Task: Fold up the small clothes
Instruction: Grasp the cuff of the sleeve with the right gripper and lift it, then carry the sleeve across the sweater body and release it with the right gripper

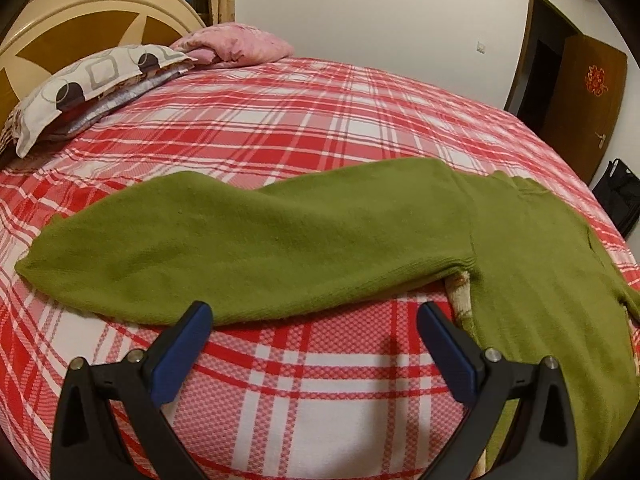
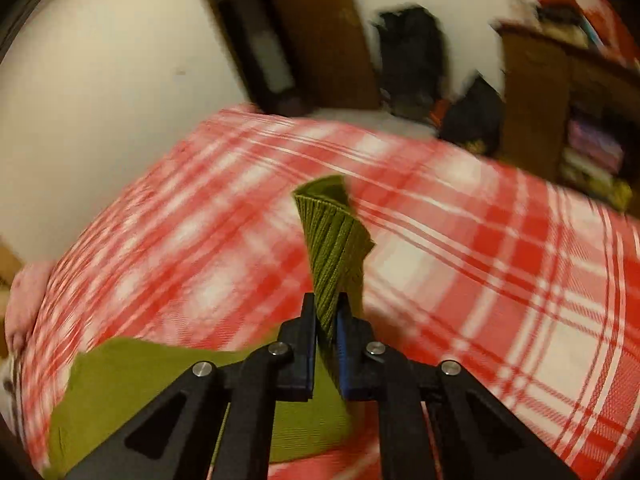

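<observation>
A green knit sweater (image 1: pixel 360 232) lies on the red plaid bed. One sleeve (image 1: pixel 180 248) stretches out to the left, and the body lies at the right. My left gripper (image 1: pixel 314 312) is open and empty, just in front of the sleeve's near edge. My right gripper (image 2: pixel 325 312) is shut on a ribbed cuff or hem (image 2: pixel 336 240) of the sweater and holds it up above the bed. More of the green sweater (image 2: pixel 168 392) lies below it. The right view is blurred.
The bed (image 1: pixel 320 112) has pillows (image 1: pixel 80 84) and a pink blanket (image 1: pixel 236 44) by the headboard at far left. A brown door (image 1: pixel 576 92) and a black bag (image 1: pixel 620 196) stand at the right. A wooden cabinet (image 2: pixel 568 112) stands beyond the bed.
</observation>
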`<state>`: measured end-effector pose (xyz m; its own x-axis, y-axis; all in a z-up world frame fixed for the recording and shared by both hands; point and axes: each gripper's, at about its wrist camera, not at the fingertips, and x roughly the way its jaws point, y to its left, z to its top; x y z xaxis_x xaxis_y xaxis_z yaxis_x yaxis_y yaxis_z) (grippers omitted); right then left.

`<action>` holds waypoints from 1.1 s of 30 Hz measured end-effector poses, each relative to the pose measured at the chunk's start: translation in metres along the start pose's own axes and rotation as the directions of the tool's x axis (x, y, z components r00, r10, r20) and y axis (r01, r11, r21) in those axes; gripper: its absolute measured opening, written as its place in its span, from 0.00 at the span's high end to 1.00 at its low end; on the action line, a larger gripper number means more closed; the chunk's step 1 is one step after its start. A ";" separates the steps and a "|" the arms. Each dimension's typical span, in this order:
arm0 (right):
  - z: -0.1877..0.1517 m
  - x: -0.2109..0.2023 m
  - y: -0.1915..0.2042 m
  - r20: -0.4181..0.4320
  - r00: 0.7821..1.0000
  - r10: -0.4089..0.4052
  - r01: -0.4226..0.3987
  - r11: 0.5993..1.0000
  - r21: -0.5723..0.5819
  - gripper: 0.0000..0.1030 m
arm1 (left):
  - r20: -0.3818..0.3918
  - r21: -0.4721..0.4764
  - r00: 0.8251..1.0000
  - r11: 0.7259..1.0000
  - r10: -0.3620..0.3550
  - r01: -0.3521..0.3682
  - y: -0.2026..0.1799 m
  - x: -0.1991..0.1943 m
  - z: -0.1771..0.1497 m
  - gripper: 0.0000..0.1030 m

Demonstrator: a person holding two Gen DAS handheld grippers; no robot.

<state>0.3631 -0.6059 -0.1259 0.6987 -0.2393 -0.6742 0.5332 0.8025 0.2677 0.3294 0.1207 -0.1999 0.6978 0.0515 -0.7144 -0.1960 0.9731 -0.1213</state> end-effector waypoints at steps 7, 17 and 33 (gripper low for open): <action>-0.017 -0.045 0.134 0.057 0.985 0.166 -0.141 0.942 -0.305 0.92 | 0.022 -0.001 0.999 1.000 -0.026 0.026 0.000 -0.005 -0.001 0.00; -0.138 -0.059 0.294 -0.090 0.923 0.374 -0.346 0.707 -0.617 0.92 | 0.073 -0.015 0.993 0.996 -0.089 0.091 0.002 -0.035 -0.003 0.00; -0.190 -0.044 0.228 -0.248 0.847 0.470 -0.520 0.637 -0.569 0.25 | -0.089 0.187 0.926 0.907 -0.367 0.377 -0.135 -0.028 0.017 0.00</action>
<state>0.3635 -0.3090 -0.1658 0.7238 0.3103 -0.6163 -0.2952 0.9466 0.1298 0.3483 -0.0084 -0.1521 0.6565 -0.3290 -0.6787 0.2140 0.9441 -0.2507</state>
